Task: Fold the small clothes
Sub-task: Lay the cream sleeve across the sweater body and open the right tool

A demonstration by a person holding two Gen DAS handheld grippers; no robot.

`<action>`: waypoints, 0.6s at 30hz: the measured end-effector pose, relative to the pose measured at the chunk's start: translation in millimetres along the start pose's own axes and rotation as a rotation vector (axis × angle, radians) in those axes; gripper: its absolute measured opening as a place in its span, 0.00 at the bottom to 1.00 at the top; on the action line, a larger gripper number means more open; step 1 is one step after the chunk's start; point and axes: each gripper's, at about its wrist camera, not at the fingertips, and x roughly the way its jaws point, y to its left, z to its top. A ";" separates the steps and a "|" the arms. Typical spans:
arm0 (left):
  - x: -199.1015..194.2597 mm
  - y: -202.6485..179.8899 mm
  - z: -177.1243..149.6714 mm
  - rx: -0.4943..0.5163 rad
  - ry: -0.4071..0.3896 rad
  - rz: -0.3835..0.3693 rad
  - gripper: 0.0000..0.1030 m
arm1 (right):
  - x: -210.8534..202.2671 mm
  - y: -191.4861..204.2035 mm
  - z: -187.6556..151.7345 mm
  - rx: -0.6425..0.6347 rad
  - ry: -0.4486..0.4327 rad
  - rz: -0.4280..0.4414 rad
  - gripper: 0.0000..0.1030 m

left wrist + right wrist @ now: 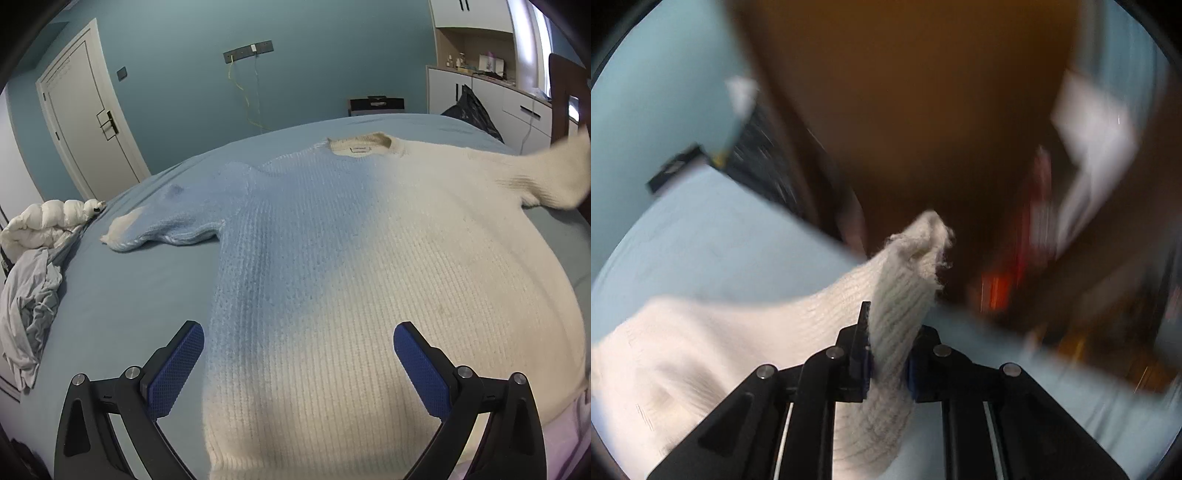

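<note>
- A bed (122,302) covered in a pale blue sheet fills most of the left wrist view; teal walls and a white door (86,122) are seen at the upper left, white cabinets (480,92) at the upper right.
- A crumpled heap of light clothes (33,284) is seen at the left edge of the frame, on the bed.
- A ribbed knit sweater (369,258), blue on its left part and cream on its right, is spread flat across the centre of the bed, its collar toward the top of the frame.
- One sleeve lies flat at the centre left; the other sleeve (554,173) is lifted off the sheet at the right edge.
- The left gripper (298,354) is held tilted downward over the sweater's hem, its blue pads wide apart with nothing clamped.
- In the blurred right wrist view, the right gripper (889,363) is clamped on the cream sleeve, whose cuff (927,240) sticks up beyond the fingers at centre frame.
</note>
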 end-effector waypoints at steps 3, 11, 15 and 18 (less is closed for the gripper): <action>-3.8 3.3 1.8 -0.015 -0.013 -0.006 1.00 | -50.3 57.1 65.3 -0.158 -0.186 -0.020 0.10; -7.5 14.2 3.4 -0.057 -0.036 -0.015 1.00 | -176.6 249.9 126.4 -0.447 -0.341 0.174 0.10; -5.4 17.7 -0.1 -0.069 -0.030 -0.021 1.00 | -248.7 367.7 74.1 -0.581 -0.315 0.414 0.10; -3.7 20.1 -2.4 -0.081 -0.021 -0.028 1.00 | -289.3 422.2 23.9 -0.626 -0.221 0.660 0.16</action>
